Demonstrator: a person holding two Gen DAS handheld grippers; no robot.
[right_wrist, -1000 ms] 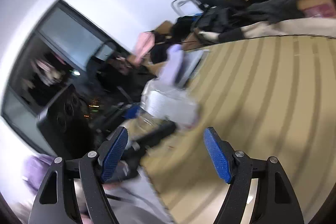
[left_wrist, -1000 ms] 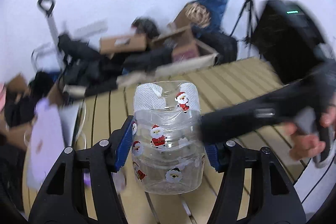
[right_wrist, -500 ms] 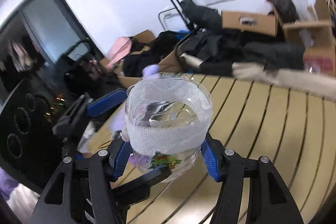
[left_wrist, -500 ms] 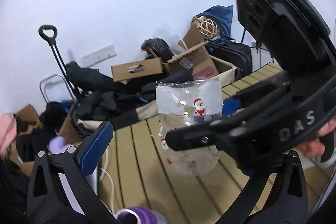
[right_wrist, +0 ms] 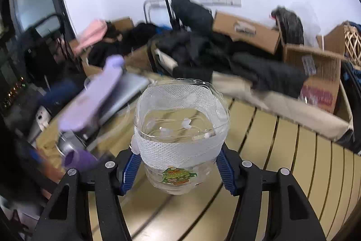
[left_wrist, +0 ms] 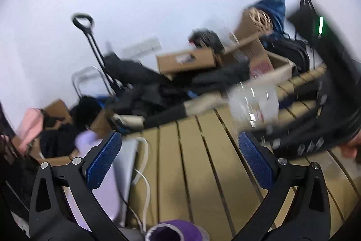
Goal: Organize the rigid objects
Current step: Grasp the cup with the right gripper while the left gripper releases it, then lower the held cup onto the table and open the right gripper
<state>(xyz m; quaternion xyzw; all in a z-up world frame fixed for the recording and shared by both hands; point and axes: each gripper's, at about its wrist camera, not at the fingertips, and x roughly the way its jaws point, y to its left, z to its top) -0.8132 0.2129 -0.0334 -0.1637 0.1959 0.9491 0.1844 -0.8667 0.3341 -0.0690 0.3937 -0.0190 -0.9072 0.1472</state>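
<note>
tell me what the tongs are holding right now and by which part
The right tongs grip the clear plastic jar by its lower sides, below the white mesh band. The left tongs hold nothing.

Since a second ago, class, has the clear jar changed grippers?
Yes. The clear jar has passed from the left gripper, now open over the slatted table, to the right gripper, which clamps it.

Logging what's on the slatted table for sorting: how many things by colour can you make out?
Clear: 1, the plastic jar with white mesh tape, clamped in the right gripper.
Purple: 2, a lilac flat item leaning at the table's left, and a purple cup near the open left gripper.
Total: 3.
</note>
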